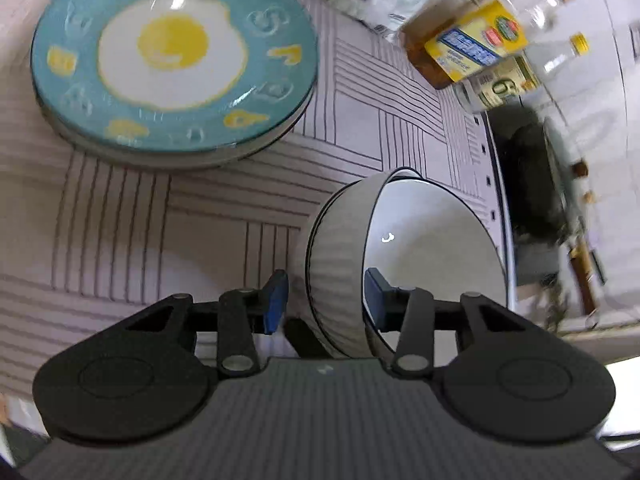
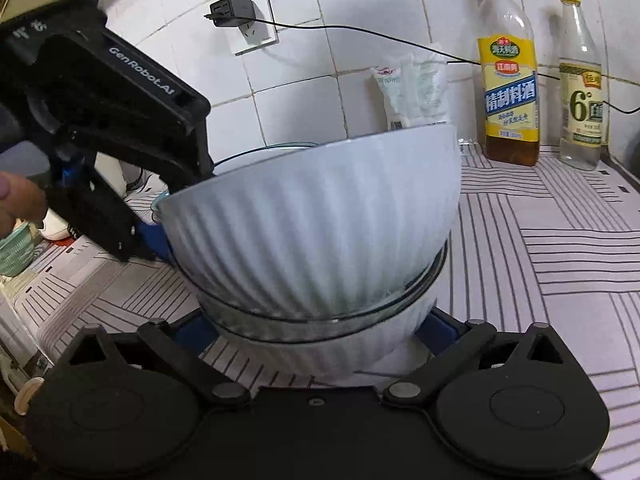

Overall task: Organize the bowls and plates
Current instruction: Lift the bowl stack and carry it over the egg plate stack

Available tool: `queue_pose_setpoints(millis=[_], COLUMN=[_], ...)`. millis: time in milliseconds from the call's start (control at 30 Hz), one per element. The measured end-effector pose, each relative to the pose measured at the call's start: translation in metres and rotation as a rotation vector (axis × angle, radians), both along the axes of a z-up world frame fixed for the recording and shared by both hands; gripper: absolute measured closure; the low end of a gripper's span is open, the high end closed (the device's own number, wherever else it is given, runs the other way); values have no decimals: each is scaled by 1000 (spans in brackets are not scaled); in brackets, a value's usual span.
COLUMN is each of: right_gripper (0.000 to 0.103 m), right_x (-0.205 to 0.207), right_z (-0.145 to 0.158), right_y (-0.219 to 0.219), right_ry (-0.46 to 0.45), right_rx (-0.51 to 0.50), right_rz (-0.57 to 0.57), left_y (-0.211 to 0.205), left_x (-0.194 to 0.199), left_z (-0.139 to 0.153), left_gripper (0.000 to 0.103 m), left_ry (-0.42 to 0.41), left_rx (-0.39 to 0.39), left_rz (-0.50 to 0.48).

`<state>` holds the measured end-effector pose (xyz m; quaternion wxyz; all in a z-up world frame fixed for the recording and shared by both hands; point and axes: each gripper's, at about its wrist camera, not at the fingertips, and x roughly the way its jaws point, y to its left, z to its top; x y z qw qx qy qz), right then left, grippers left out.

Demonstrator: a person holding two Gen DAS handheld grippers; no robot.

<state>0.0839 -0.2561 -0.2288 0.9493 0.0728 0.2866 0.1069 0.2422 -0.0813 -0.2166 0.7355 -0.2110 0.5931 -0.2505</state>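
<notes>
Top bowl point(image 2: 316, 216) tilted in lower bowl point(image 2: 332, 348) on desk point(image 2: 560, 280).
Left fingers point(image 1: 376, 288) straddle top rim, not pinching; right fingers point(image 2: 438, 326) spread wide around lower bowl.

Glossy glaze catches the light on the teal egg-print plate point(image 1: 172, 60), and the white bowl point(image 2: 320, 216) shines smooth inside, its outer wall ribbed with fine flutes. The striped cloth point(image 1: 360, 80) over the desk looks matt and soft. Clear glass bottles point(image 2: 508, 64) gleam with paper labels. Wall tiles point(image 2: 360, 8) are shiny; the gripper's blue fingers point(image 1: 276, 296) look like matt plastic.
</notes>
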Motion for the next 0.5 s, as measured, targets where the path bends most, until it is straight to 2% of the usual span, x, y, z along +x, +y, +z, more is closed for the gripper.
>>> queue_pose_setpoints(millis=[200, 367, 500], right_gripper=[0, 0, 0], right_x=[6, 9, 9], right_z=[1, 8, 8], right_y=[5, 9, 7], right_ry=[0, 39, 54], right_rx=[-12, -74, -50], right_rz=[-1, 53, 45], left_y=[-6, -21, -27], left_x=[-5, -13, -16], left_z=[3, 12, 16], left_gripper=[66, 71, 71], left_ry=[-53, -139, -168], left_rx=[25, 143, 174], left_rz=[-38, -152, -156])
